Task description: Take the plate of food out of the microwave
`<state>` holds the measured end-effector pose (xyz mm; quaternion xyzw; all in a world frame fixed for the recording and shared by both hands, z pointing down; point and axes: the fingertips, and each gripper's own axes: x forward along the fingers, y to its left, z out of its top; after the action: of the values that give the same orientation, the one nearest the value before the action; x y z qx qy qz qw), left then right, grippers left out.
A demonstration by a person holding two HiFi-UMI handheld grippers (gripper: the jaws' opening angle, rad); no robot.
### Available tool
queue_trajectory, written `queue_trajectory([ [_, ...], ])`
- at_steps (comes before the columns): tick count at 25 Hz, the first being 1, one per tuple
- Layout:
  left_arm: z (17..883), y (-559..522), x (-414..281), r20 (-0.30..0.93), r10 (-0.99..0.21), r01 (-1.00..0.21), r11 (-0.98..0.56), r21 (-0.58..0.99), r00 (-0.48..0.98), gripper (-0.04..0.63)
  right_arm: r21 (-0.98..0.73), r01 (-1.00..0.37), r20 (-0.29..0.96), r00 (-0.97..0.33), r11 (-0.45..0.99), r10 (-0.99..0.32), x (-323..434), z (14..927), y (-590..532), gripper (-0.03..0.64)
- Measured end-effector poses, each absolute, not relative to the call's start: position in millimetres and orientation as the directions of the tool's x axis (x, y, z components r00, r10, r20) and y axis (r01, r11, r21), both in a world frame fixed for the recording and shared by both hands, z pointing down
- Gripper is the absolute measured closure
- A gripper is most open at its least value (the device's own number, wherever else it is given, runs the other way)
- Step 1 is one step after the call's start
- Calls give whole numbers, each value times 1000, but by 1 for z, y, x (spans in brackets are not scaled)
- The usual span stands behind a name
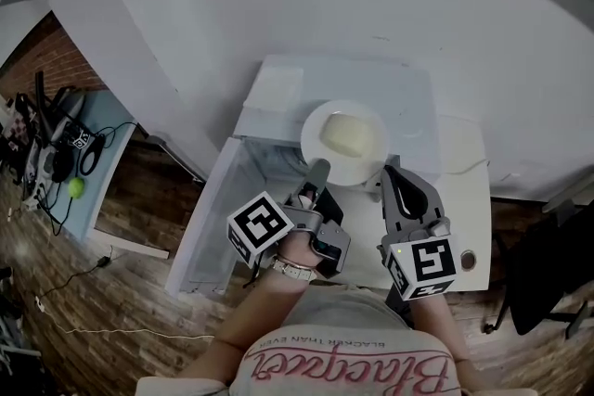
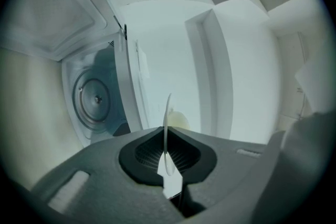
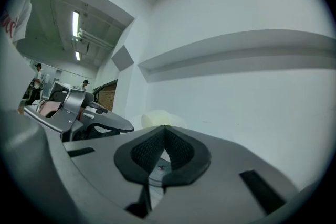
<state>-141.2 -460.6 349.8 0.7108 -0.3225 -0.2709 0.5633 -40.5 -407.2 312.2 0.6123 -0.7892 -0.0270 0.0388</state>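
Note:
A white plate (image 1: 317, 119) with a pale lump of food (image 1: 342, 134) hangs over the front of the white microwave (image 1: 278, 86), outside its cavity. My left gripper (image 1: 317, 168) is shut on the plate's near left rim. In the left gripper view that rim (image 2: 168, 113) runs edge-on between the closed pads (image 2: 185, 157), with the food (image 2: 178, 119) just behind. My right gripper (image 1: 387, 168) is shut on the near right rim. The right gripper view shows its jaws closed (image 3: 165, 131) with the food (image 3: 156, 117) beyond them.
The microwave door (image 1: 209, 218) stands open toward the near left. The bare turntable (image 2: 95, 99) shows inside the cavity. The microwave stands on a white counter (image 1: 467, 190) against a white wall. A desk with cables and a green ball (image 1: 75, 188) is at far left.

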Motion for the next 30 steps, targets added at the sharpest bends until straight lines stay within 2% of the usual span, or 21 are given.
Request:
queue_trajectory([
  [11,352,-467,-120,-28,-774,-185,-186,965,632,581,103,-977,14,-186,186,-982,-23,309,-410,612],
  [30,353,-463,-121,-23,-770,-157,-159,975,638,581,109,-974,34,-198,201,-980,-32,313,-408,612],
])
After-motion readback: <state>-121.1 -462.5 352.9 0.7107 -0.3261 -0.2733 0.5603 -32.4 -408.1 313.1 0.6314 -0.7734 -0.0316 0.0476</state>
